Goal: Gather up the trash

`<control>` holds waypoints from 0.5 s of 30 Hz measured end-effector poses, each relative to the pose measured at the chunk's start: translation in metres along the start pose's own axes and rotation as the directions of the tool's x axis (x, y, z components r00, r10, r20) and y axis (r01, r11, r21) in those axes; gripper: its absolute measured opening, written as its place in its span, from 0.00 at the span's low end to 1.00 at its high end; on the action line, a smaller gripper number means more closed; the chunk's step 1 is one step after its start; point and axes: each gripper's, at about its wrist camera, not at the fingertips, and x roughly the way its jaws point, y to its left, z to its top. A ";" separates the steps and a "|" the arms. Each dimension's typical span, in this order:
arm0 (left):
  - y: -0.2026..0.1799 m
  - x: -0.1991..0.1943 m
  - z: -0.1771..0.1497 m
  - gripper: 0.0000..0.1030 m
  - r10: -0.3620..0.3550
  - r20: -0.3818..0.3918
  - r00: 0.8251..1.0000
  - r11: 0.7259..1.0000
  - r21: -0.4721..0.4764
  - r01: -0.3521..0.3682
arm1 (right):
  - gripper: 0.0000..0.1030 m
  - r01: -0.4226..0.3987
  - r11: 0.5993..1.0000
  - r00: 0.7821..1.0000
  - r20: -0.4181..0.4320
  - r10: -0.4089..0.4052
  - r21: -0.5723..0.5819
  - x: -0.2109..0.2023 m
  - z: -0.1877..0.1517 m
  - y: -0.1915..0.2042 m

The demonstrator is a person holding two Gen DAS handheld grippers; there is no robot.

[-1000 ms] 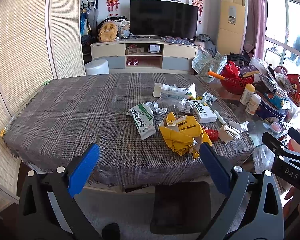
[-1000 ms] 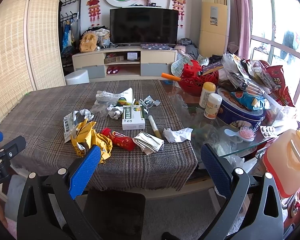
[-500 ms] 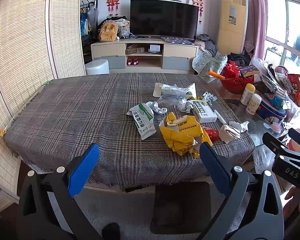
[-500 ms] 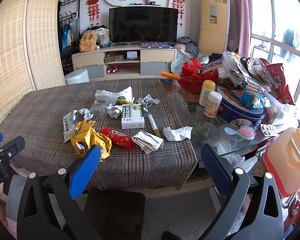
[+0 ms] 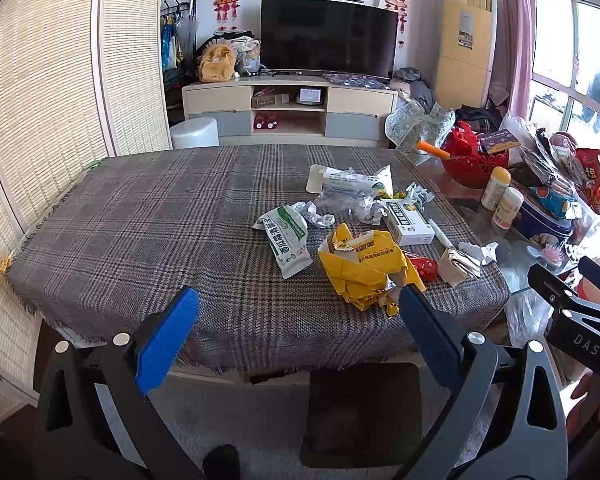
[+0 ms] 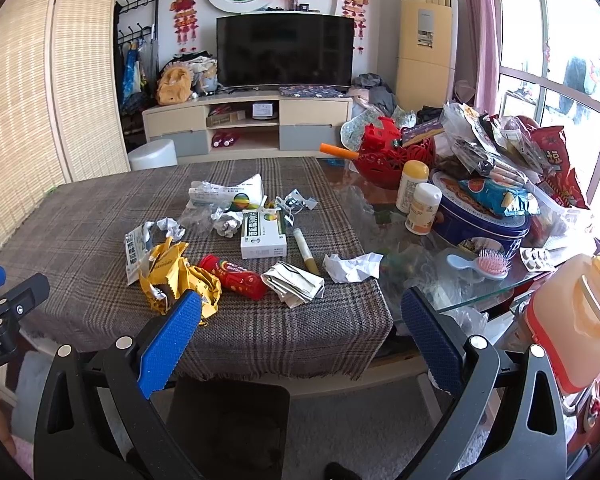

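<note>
almost nothing has moved since the earlier frames: both grippers hang short of the near edge of the plaid tablecloth [image 5: 148, 216], only drifting slightly. the left gripper [image 5: 298, 312] is spread wide and empty, and so is the right gripper [image 6: 302, 312] (no trash is between either pair of blue pads).

taking the white medicine box [image 6: 263, 234] as the landmark, the trash lies around it: the crumpled yellow wrapper [image 6: 176, 276] nearer the camera and to its left, the red tube [image 6: 232, 278] just in front of it, the folded paper [image 6: 294, 282] in front and to the right, the pen-like stick [image 6: 306, 250] just beside its right edge, and a crumpled white tissue [image 6: 352, 266] further right at the cloth's edge.

the red tube's long axis runs diagonally, from back-left to front-right, its left end touching the yellow wrapper. the stick lies roughly parallel to the box's long side, pointing away from the camera.

risks, as i judge them: closing on the tube across its length could make it roll away; the wrapper could crumple out of the pads; a low grab might pinch the cloth and drag everything.
</note>
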 end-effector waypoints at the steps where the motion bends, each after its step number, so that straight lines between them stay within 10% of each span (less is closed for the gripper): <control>1: 0.000 0.000 0.000 0.92 -0.001 -0.001 1.000 1.000 -0.001 0.001 | 0.97 -0.001 1.000 1.000 0.000 0.001 -0.001 0.000 0.000 0.000; 15: 0.001 0.006 -0.002 0.92 0.013 -0.032 0.999 1.000 0.005 -0.013 | 0.97 -0.016 1.000 0.999 -0.034 0.016 0.000 0.007 -0.006 -0.005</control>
